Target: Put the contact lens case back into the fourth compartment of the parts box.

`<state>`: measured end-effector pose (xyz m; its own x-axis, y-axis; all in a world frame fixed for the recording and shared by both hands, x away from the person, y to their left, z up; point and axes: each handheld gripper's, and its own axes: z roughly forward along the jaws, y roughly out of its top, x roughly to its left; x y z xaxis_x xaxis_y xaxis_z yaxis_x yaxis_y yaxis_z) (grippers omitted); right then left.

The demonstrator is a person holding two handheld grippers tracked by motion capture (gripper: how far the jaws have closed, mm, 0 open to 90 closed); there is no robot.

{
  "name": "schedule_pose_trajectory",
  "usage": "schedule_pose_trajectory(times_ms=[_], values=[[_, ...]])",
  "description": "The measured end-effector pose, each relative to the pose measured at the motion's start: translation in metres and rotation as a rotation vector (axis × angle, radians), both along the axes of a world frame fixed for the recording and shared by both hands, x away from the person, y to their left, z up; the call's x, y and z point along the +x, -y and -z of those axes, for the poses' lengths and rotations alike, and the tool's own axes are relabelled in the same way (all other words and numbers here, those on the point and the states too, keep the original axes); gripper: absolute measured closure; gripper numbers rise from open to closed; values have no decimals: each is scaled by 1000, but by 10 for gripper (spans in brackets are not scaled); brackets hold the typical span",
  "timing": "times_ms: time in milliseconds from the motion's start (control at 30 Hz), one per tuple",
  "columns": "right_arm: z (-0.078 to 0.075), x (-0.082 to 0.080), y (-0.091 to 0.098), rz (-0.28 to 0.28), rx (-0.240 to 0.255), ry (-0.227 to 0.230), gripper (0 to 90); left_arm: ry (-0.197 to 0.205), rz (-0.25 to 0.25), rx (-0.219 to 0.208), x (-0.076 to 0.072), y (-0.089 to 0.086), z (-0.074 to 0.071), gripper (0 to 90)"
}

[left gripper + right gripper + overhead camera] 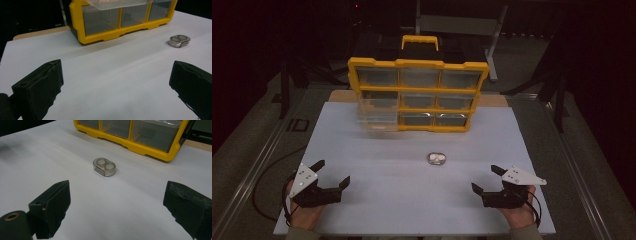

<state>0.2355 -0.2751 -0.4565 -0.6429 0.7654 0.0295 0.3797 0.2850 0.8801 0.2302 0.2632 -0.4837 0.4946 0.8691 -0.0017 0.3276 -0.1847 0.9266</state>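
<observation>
A yellow organizer box (418,95) with clear drawers stands upright at the back of the white table (377,200). One clear drawer (377,115) at its left sticks out. A small clear oval case (437,158) holding two round white pieces lies on the table in front of it, also seen as the case (104,166) and the case (179,41). My left gripper (331,172) rests open near the front left. My right gripper (486,179) rests open near the front right, the case ahead of it. Nothing is between either pair of jaws.
The organizer's yellow base (110,35) and base (140,146) rise ahead of both grippers. A wooden board edge (339,95) shows behind the white sheet. Dark metal stands (557,90) flank the table. A cable (267,170) loops at the left.
</observation>
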Motion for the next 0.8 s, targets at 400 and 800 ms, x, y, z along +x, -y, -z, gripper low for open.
schedule_pose_trajectory(times_ms=[400, 800], values=[[-15, 19, -8, -38, -21, -38, 70, -11, 18, 8, 1, 2, 0, 0], [-22, 38, -14, -47, -77, -92, 70, -11, 34, 12, 0, 7, 2, 0]])
